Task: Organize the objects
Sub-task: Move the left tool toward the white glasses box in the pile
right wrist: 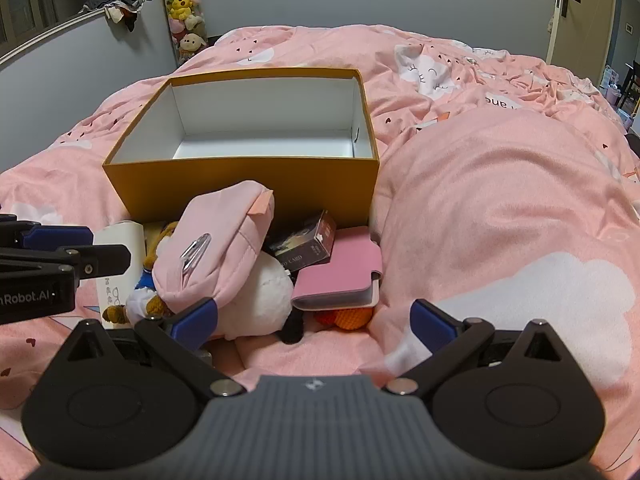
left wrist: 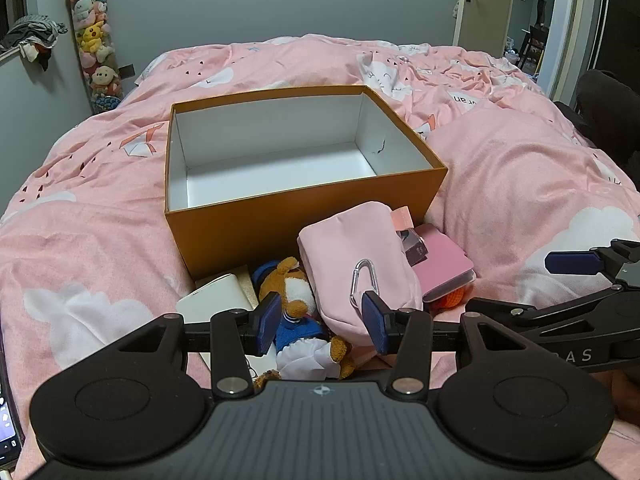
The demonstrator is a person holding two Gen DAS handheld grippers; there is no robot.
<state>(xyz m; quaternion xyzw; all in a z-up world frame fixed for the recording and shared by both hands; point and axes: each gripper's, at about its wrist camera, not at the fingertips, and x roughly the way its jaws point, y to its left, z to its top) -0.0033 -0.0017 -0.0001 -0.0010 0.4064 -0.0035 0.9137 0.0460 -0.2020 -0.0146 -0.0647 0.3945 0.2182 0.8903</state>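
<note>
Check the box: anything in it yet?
Empty. The box shows only bare white floor and walls in both views; the visible items lie outside, in front.

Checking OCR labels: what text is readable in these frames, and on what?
"nRobot.AI", cut off at the edge: left tongs body.
"RAS", partial: right tongs arm.
"CARD": dark card box; other print too blurred.
"ane" / "ur an", upside down, partial: bedspread.

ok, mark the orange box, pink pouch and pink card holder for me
orange box (left wrist: 240, 228), left wrist view, on its near outer wall.
pink pouch (right wrist: 224, 236), right wrist view, on the middle of its fabric side.
pink card holder (right wrist: 340, 272), right wrist view, on its top cover.
</note>
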